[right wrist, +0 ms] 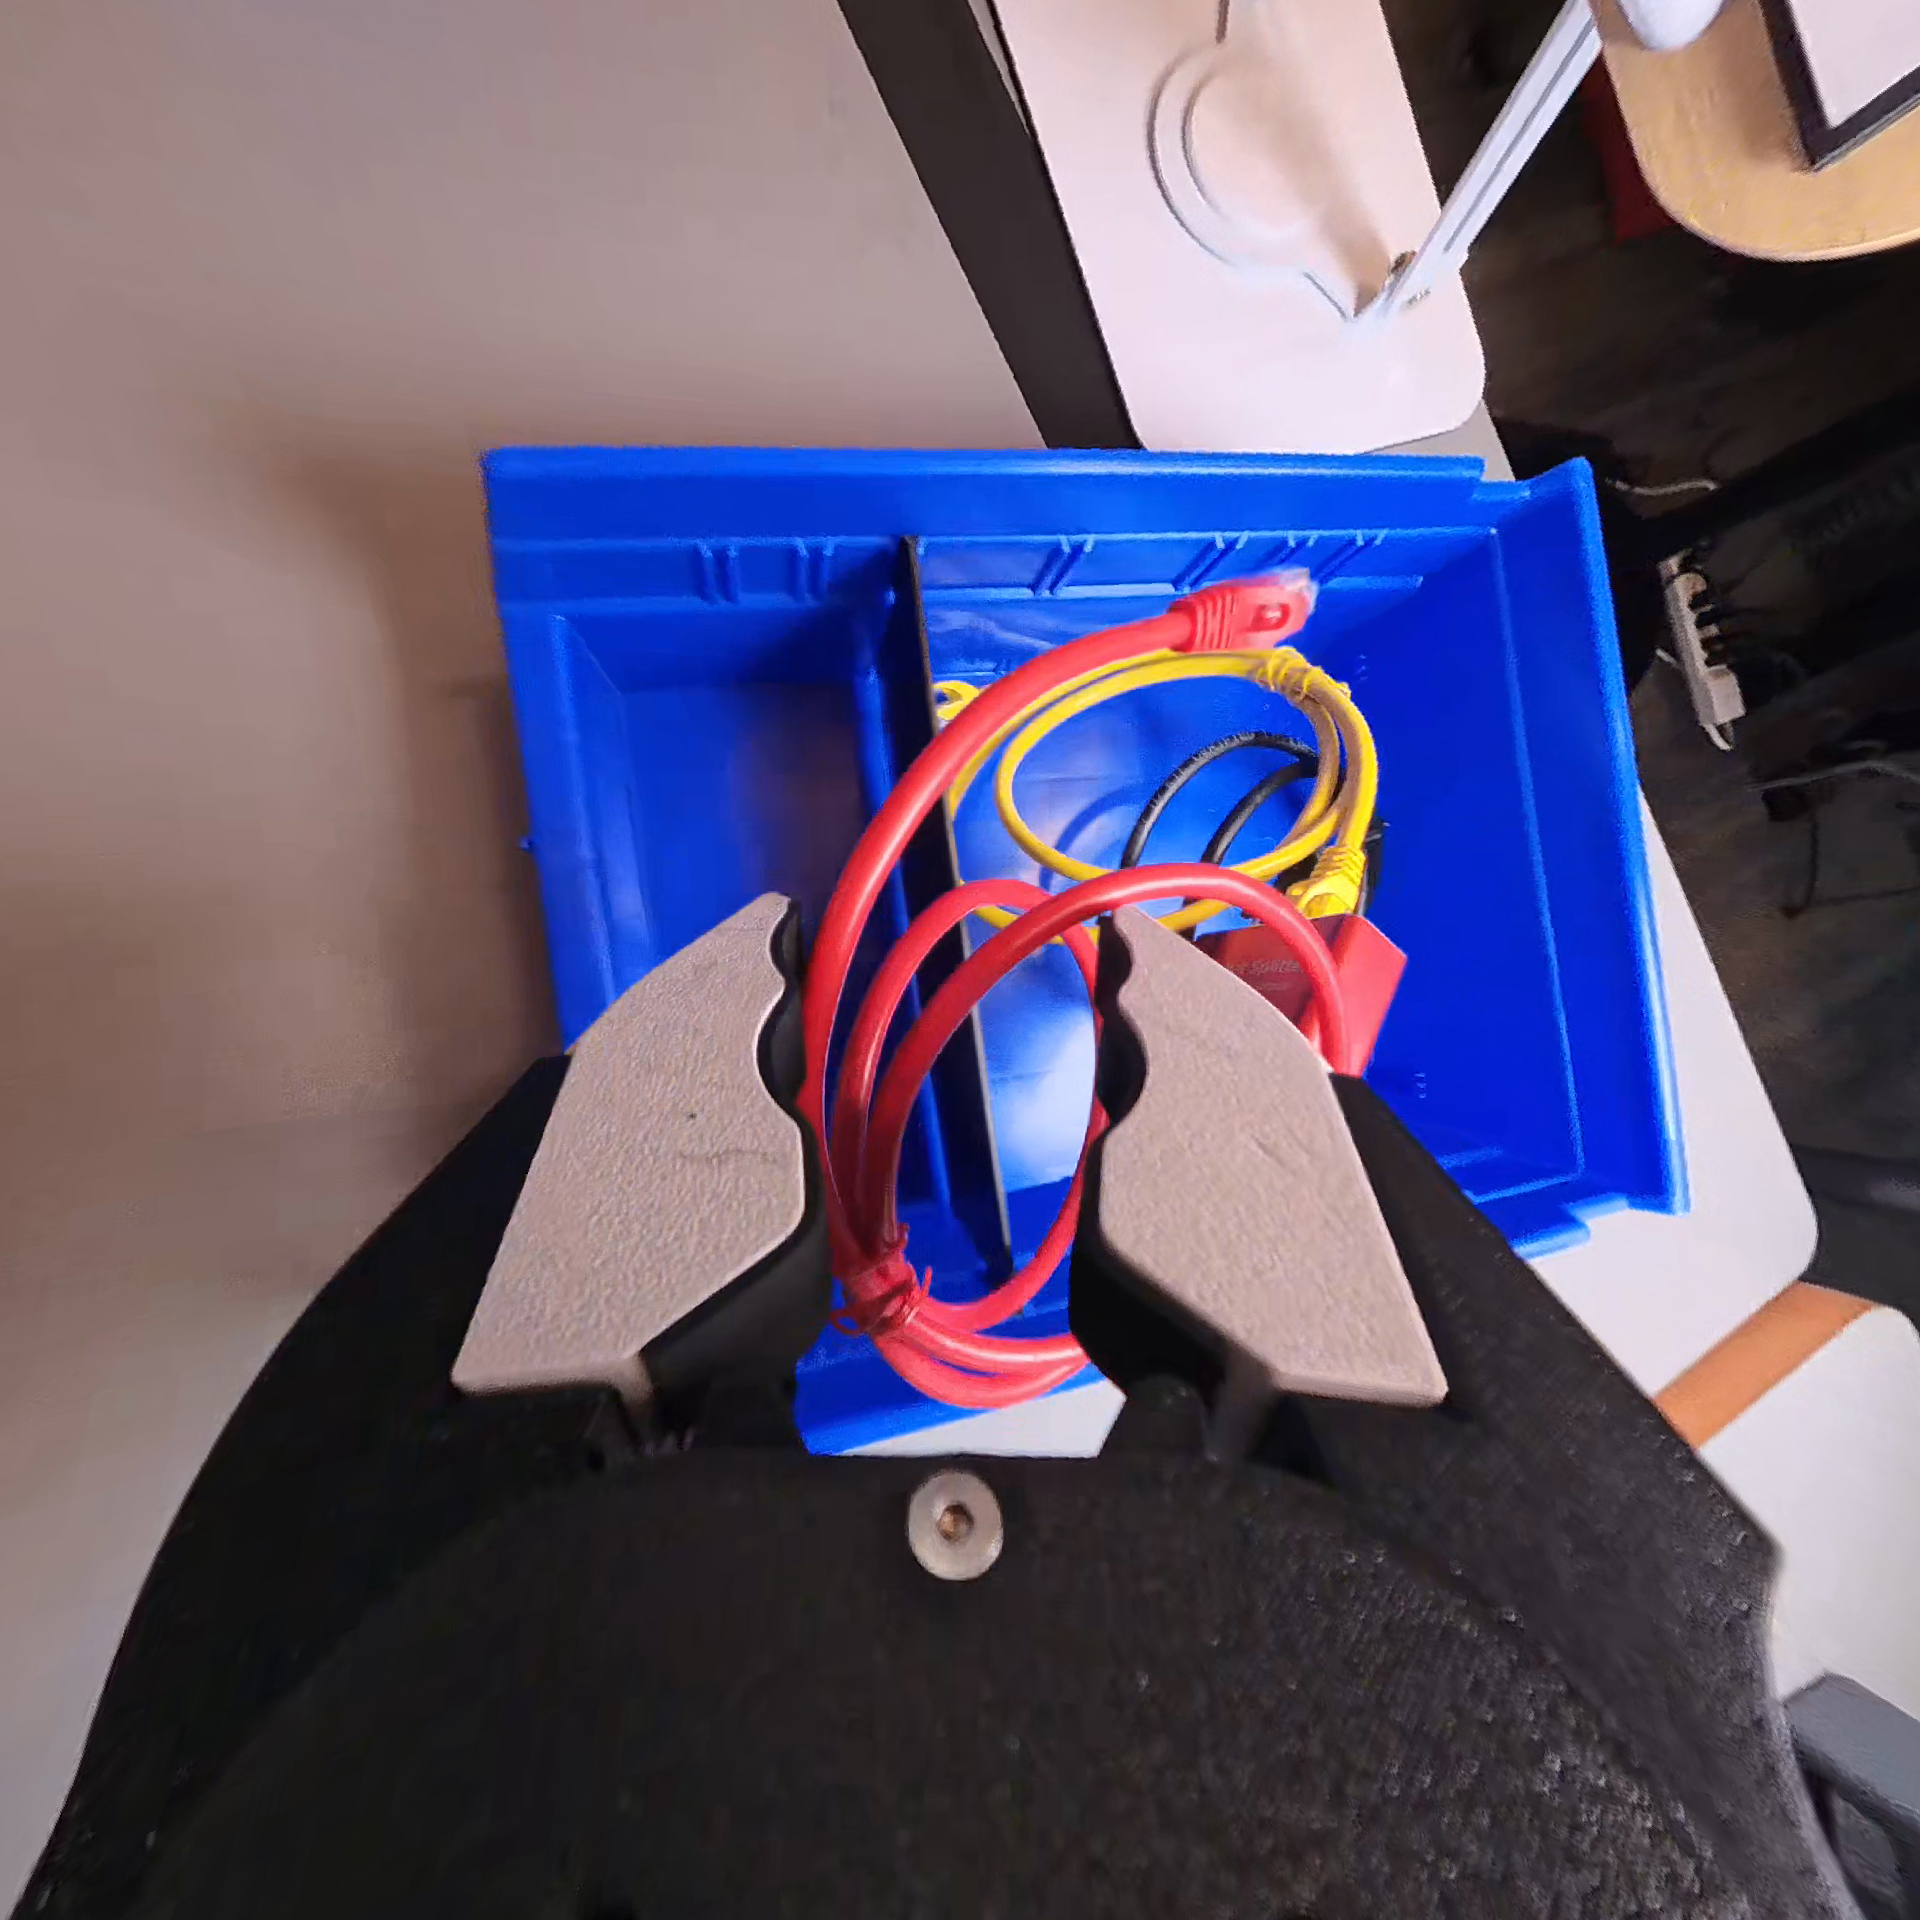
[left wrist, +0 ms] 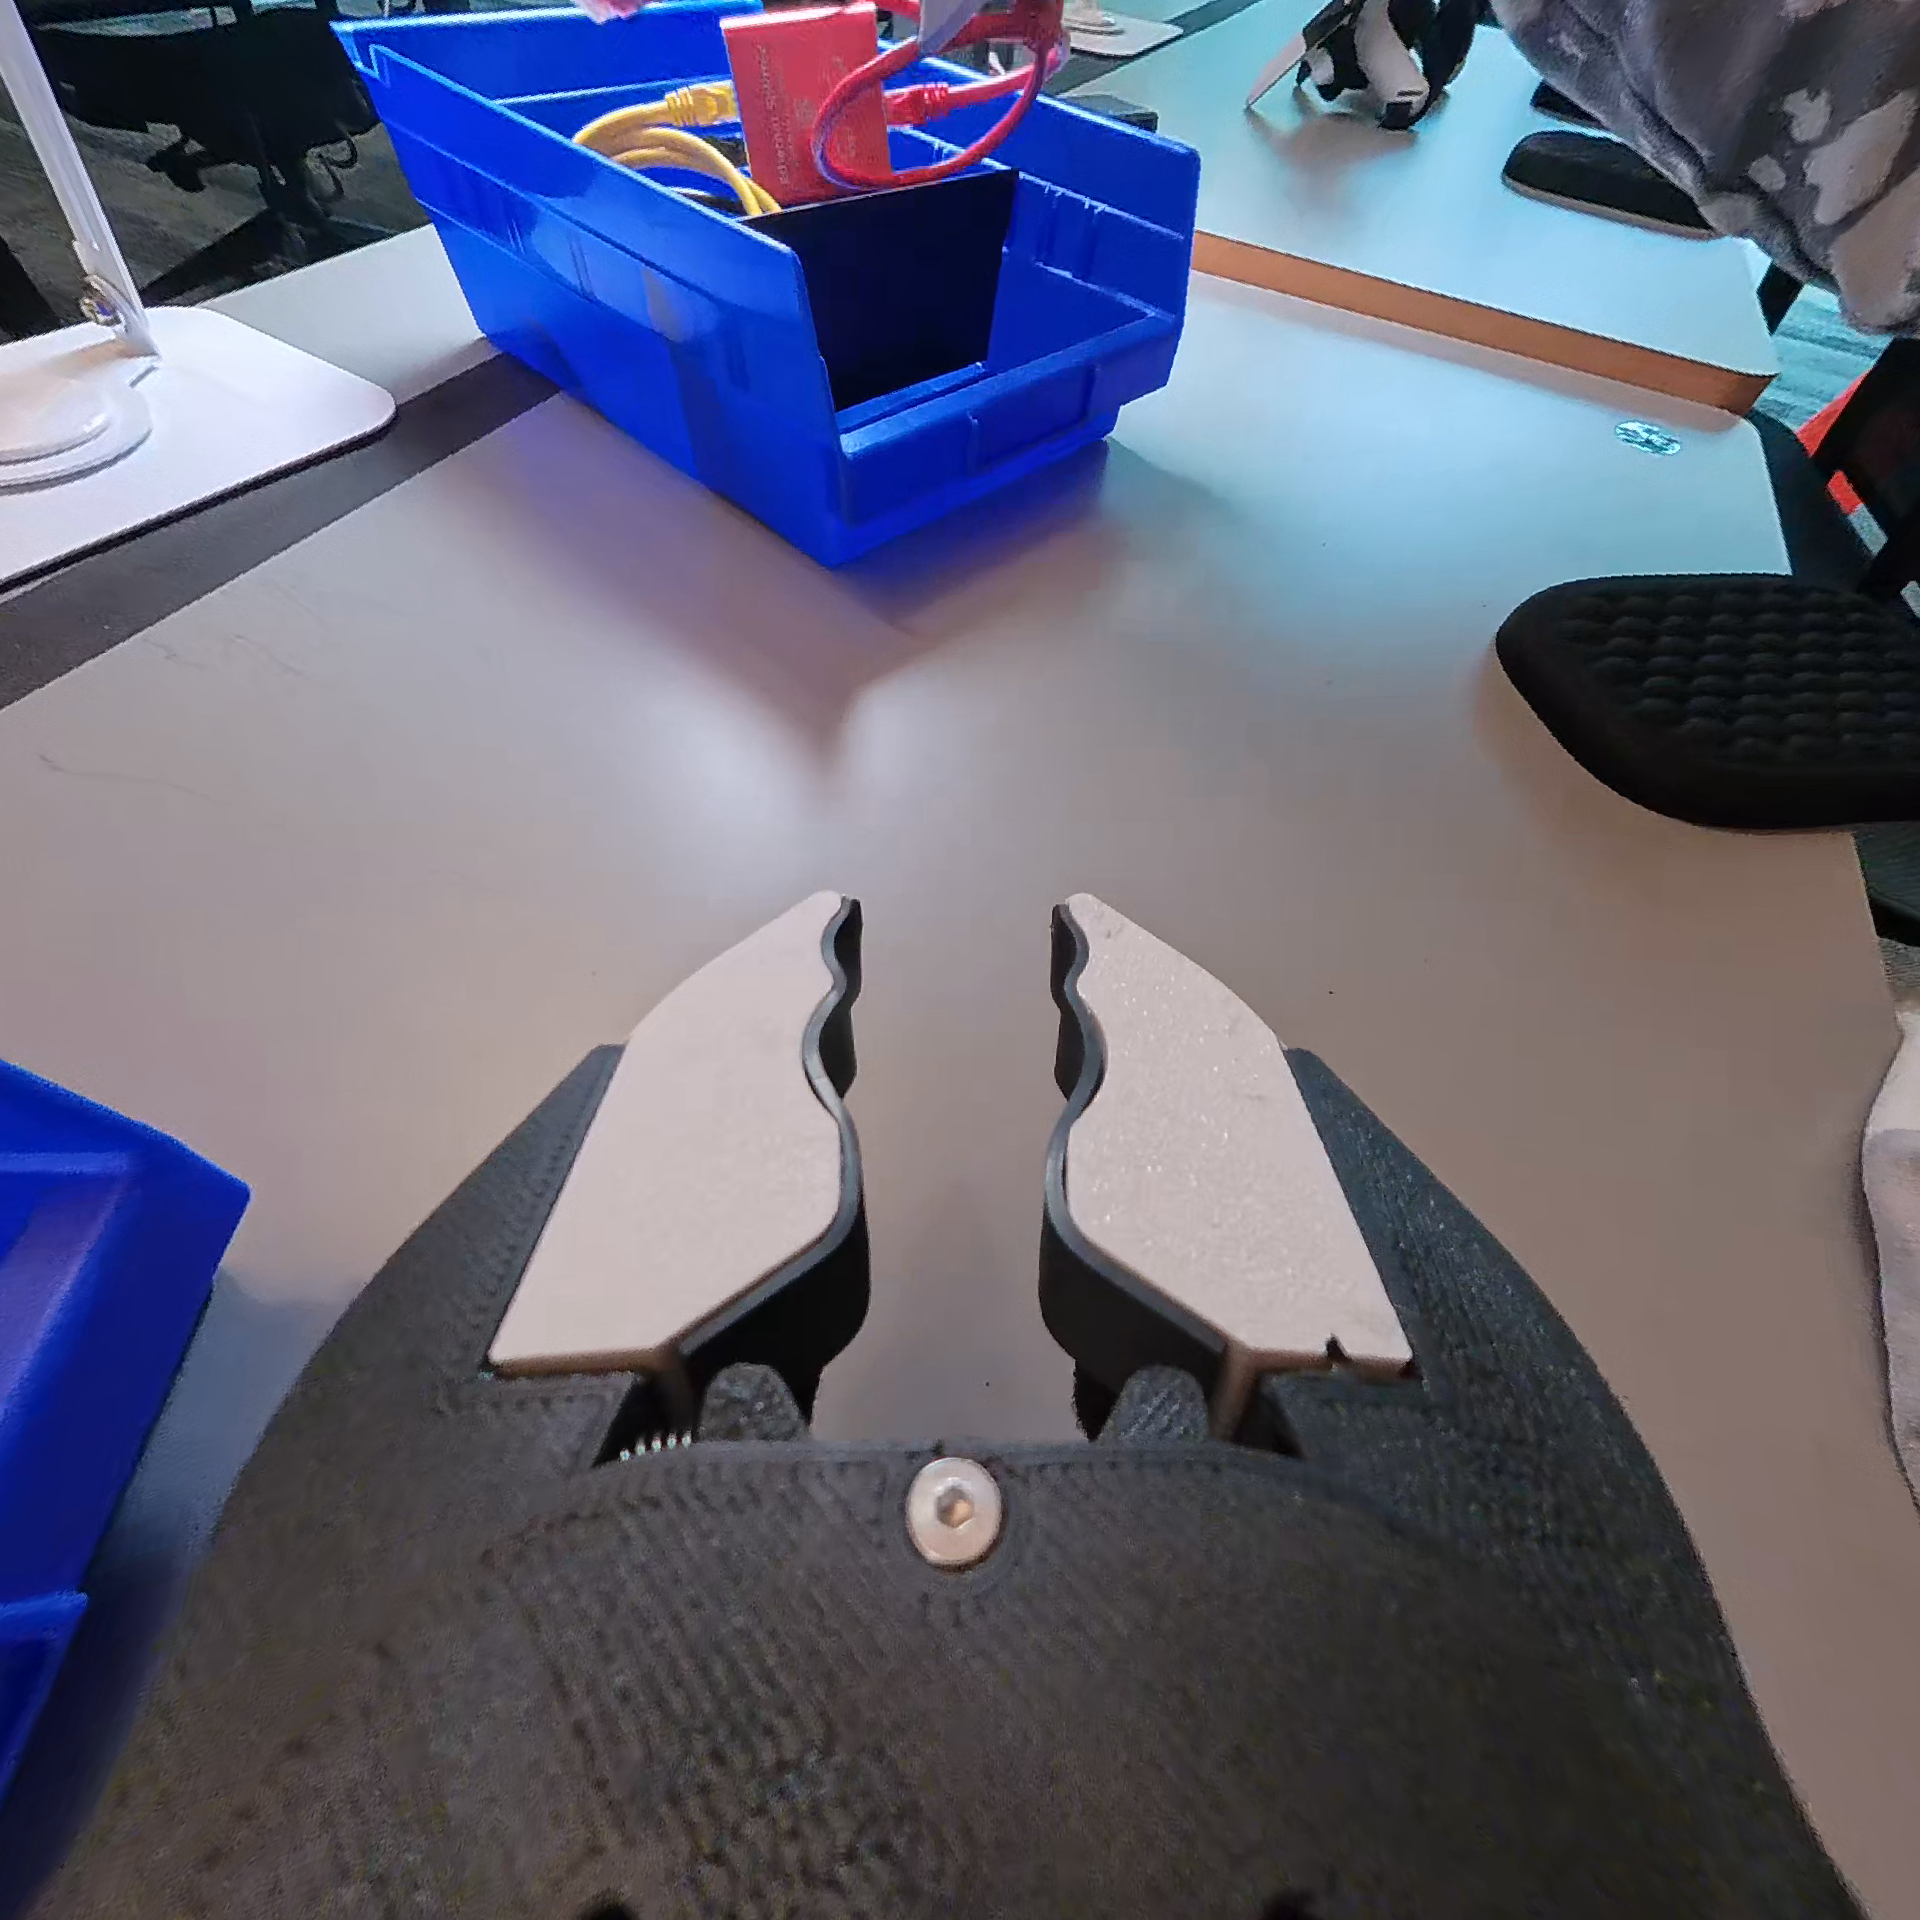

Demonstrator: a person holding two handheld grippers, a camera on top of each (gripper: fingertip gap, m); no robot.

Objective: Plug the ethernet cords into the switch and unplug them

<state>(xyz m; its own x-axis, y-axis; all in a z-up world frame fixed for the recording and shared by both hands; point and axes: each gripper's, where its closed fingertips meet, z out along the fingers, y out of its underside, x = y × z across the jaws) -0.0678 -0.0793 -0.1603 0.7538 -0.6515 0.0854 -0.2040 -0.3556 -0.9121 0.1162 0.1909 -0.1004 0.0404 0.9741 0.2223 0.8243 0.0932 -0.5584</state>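
A blue bin [left wrist: 727, 343] [right wrist: 935, 488] with a black divider [right wrist: 927, 707] stands on the table. Its larger compartment holds a coiled yellow ethernet cord [right wrist: 1008, 821] [left wrist: 665, 140], a black cord [right wrist: 1174, 790] and a red switch box [right wrist: 1361, 966] [left wrist: 790, 94]. A tied, coiled red ethernet cord [right wrist: 1039, 665] [left wrist: 925, 104] loops up between the fingers of my right gripper [right wrist: 951, 920], which hovers over the bin with its jaws wide apart. My left gripper [left wrist: 956, 909] is open and empty, low over bare table in front of the bin.
A white lamp base [left wrist: 208, 416] [right wrist: 1299, 260] sits beside the bin. A black wrist rest [left wrist: 1714, 696] lies at the right. A second blue bin [left wrist: 83, 1299] is at my near left. Another table with an orange edge [left wrist: 1455, 301] adjoins behind.
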